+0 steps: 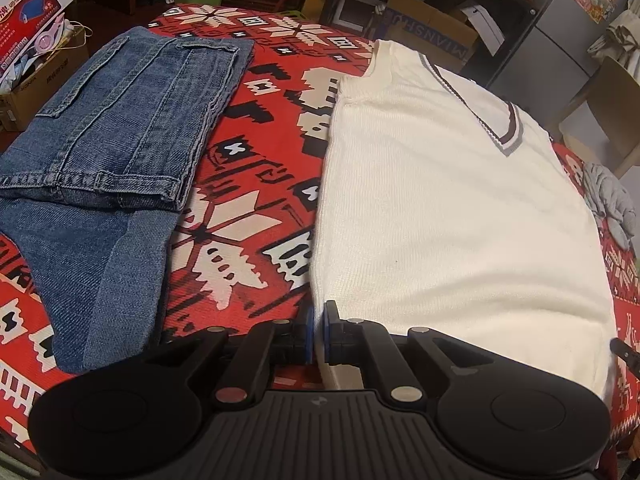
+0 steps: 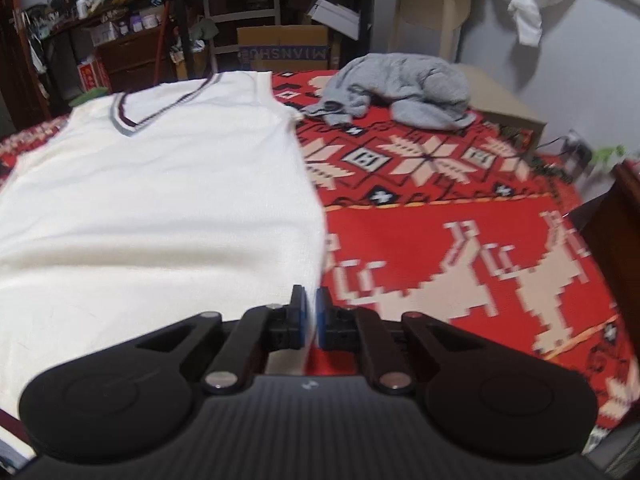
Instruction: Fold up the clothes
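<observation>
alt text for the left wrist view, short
A white vest lies flat on a red patterned blanket, its near left hem corner pinched in the left tool. Folded jeans lie to its left.

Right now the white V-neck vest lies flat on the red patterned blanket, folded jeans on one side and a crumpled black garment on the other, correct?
Not quite: the crumpled garment is grey, not black, as the right wrist view shows. The white V-neck vest does lie flat on the red patterned blanket, with the folded jeans on its other side.

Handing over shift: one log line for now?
task: fold | vest: flat | left gripper: shut on vest | right gripper: shut on vest | jeans: folded
</observation>
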`<state>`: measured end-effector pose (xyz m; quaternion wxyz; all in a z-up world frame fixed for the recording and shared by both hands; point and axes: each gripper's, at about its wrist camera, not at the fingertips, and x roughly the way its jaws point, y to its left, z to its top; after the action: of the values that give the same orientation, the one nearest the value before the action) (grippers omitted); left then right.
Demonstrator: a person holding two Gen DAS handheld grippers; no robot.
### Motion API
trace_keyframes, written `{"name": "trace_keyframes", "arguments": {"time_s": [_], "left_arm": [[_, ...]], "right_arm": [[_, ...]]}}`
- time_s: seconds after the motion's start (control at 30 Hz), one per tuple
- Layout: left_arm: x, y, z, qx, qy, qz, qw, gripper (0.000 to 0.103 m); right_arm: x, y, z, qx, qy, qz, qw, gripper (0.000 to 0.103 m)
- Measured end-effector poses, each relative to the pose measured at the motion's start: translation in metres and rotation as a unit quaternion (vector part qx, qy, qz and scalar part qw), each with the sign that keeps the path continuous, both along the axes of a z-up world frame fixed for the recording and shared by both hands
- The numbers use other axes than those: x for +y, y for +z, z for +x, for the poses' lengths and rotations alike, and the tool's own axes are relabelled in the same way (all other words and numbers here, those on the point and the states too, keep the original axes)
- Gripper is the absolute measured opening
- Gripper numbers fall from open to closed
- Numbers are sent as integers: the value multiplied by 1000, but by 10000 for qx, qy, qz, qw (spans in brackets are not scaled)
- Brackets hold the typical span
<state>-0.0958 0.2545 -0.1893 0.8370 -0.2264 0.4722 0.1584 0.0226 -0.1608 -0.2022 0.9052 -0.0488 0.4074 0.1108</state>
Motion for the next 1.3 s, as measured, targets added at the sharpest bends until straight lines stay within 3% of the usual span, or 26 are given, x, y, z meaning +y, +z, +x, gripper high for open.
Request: {"name": "trace_keyframes", "arguments": {"time_s": [0.13, 0.2, 0.3, 0.33, 0.5, 0.7, 0.83, 0.97, 1.0, 1.1, 1.23, 1.3], "left_arm": [[0, 0, 0, -12, -5, -14, 10000, 5], [2, 1, -1, -7, 9, -106, 9999, 7], [5, 8, -8, -83, 89, -212, 9997, 22], [5, 11, -12, -113, 112, -239, 9996, 23], [-2, 23, -30, -264, 18, -569, 9980, 24], [-27, 25, -44, -146, -197, -564, 9981, 24], [-41, 16, -47, 82, -339, -477, 9983, 24], [-52, 10, -48, 268, -421, -267, 9984, 24], [-54, 10, -48, 327, -424, -142, 9985, 8], [-61, 8, -50, 475, -439, 199, 9977, 4], [-55, 7, -54, 460, -418, 43, 9981, 4], [-55, 6, -53, 507, -393, -51, 9979, 9]], "right_arm": [[-19, 3, -1, 162, -205, 510, 9984, 10], [-27, 9, -6, 204, -276, 781, 9964, 17], [-41, 19, -18, 230, -357, 1169, 9922, 17], [-43, 21, -22, 247, -356, 1218, 9916, 17], [-35, 17, -44, 377, -210, 953, 9945, 17], [-26, 5, -52, 444, -329, 864, 9947, 17], [-9, 5, -54, 367, -165, 530, 9978, 18], [5, 7, -58, 208, 77, -4, 9998, 6], [3, 7, -58, 200, 42, -33, 9998, 5], [-11, 8, -56, 242, -172, 35, 9996, 4], [-25, 11, -56, 374, -190, 454, 9981, 7], [-31, 15, -60, 487, -259, 763, 9956, 17]]}}
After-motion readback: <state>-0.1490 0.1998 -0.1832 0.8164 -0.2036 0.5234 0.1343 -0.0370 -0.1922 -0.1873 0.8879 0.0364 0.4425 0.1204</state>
